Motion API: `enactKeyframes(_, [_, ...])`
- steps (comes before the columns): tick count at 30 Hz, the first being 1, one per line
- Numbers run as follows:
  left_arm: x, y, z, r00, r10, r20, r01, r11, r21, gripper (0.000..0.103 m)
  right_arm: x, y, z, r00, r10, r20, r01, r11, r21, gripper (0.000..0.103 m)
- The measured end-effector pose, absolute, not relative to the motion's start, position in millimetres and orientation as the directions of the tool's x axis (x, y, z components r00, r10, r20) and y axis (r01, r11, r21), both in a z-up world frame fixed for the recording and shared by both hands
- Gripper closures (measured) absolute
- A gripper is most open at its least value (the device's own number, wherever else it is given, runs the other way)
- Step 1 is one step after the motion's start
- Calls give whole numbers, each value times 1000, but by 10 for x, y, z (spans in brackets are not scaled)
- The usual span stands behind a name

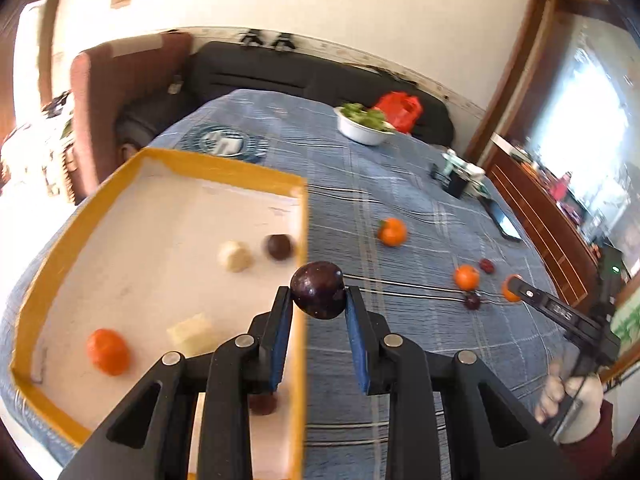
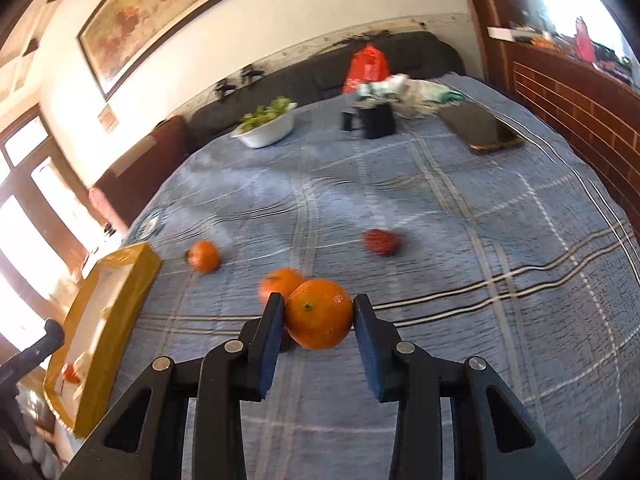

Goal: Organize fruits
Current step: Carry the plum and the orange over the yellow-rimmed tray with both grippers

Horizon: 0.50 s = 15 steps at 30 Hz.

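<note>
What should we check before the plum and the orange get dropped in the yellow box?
1. Left gripper jaws pinch the plum: ok.
2. Right gripper jaws pinch the orange: ok.
3. Plum fully over the box: not ok, it hangs at the box's right wall.
4. Orange over the box: not ok, it is over the blue cloth.
5. Bare floor left inside the box: ok.
6. How high the plum is above the wall: cannot tell.

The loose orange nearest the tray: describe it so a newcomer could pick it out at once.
Start at the yellow-rimmed tray at the left edge of the blue checked bedspread. Just right of its far corner sits an orange alone on the cloth. Unlike the orange held in the right gripper and the one behind it, nothing touches it.
</note>
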<state>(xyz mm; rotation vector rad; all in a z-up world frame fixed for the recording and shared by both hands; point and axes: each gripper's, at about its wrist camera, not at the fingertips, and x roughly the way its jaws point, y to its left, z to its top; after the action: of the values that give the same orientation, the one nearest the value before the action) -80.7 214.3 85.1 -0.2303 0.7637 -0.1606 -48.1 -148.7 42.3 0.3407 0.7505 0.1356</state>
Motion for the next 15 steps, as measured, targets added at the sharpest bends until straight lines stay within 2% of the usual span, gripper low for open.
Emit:
enactKeyframes(5, [-948,2586,798,727,-121,-676,-63,968,-242,77,-584,-801,663,704,327,-631,-155,937,313,64])
enactKeyframes(15, [-1061,3222,598,712,-94,-696,-177,935,-307,77,-645,622,640,560,486,-671,-411,866,284,64])
